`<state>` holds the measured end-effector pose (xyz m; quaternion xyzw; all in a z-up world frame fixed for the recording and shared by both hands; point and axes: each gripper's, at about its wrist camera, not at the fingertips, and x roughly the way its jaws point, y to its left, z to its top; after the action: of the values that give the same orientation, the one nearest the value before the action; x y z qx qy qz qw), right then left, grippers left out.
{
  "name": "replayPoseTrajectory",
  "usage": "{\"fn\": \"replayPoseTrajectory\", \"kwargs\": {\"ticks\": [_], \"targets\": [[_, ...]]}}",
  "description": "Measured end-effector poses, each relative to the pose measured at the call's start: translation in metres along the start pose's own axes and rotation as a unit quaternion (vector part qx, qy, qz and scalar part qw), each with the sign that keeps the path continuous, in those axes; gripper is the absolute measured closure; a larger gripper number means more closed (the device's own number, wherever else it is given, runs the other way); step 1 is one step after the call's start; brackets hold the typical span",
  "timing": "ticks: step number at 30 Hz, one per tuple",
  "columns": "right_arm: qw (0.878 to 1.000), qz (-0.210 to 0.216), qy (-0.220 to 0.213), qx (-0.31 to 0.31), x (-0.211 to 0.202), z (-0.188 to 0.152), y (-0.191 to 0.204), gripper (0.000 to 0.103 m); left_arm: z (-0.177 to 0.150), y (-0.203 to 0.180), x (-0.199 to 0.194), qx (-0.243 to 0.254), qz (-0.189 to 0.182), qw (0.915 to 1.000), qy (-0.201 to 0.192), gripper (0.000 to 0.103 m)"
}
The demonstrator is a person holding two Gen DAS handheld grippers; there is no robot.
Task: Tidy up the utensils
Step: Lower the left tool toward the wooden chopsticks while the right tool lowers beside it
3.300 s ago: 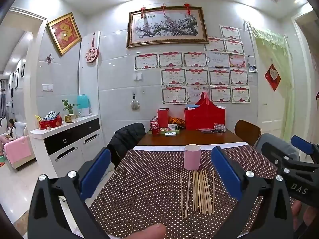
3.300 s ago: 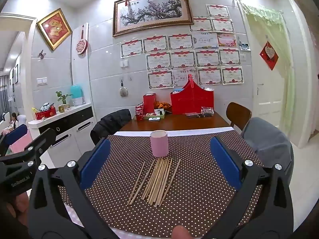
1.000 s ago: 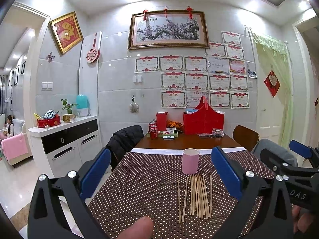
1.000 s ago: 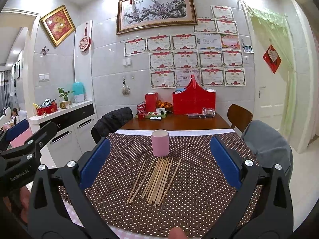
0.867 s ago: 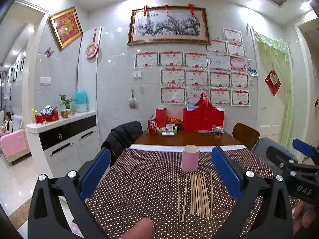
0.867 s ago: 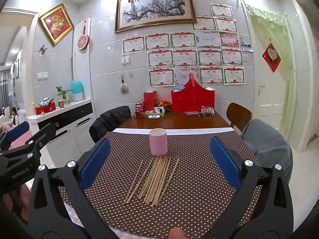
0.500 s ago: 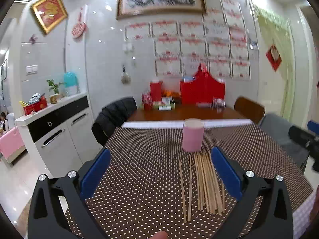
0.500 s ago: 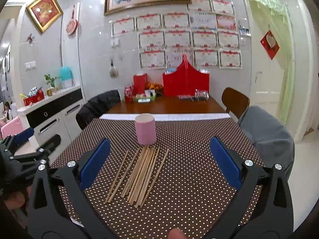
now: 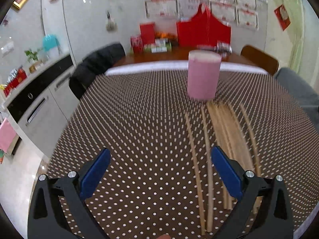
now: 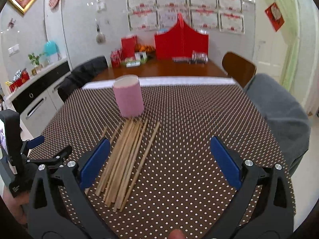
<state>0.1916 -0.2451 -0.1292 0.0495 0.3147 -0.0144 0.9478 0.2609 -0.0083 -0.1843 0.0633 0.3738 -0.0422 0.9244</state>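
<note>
Both grippers hang above the near edge of the worktop (image 10: 199, 131), which is covered by a brown dotted cloth. The left gripper (image 9: 159, 171) has its jaws spread wide and holds nothing. The right gripper (image 10: 159, 159) is likewise wide open and empty. A bundle of wooden chopsticks (image 10: 125, 159) lies flat mid-worktop, far ends just beside an upright pink cup (image 10: 128, 97).

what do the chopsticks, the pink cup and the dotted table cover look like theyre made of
Chopsticks: pale tan, matte, thin straight sticks, probably bamboo or light wood.
Pink cup: opaque, even pink with a lighter rim; ceramic or plastic, the blur leaves it open.
Table cover: brown with white dots, lying flat; fabric or vinyl, hard to tell.
</note>
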Motion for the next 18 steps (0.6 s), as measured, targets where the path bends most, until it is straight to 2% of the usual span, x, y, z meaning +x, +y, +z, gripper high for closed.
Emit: {"fn": "replayPoseTrajectory", "kwargs": {"ticks": [6, 11, 18], "targets": [[0.996, -0.028, 0.077, -0.02, 0.052, -0.016, -0.002, 0.005, -0.009, -0.006, 0.045, 0.018, -0.009, 0.9982, 0.057, 0.004], [0.989, -0.034, 0.134, -0.056, 0.091, -0.03, 0.008, 0.005, -0.016, -0.011, 0.067, 0.024, -0.003, 0.9963, 0.083, 0.004], [0.98, -0.046, 0.17, -0.093, 0.12, -0.044, 0.023, 0.005, -0.02, -0.008, 0.072, 0.018, -0.012, 0.9963, 0.083, 0.004]]}}
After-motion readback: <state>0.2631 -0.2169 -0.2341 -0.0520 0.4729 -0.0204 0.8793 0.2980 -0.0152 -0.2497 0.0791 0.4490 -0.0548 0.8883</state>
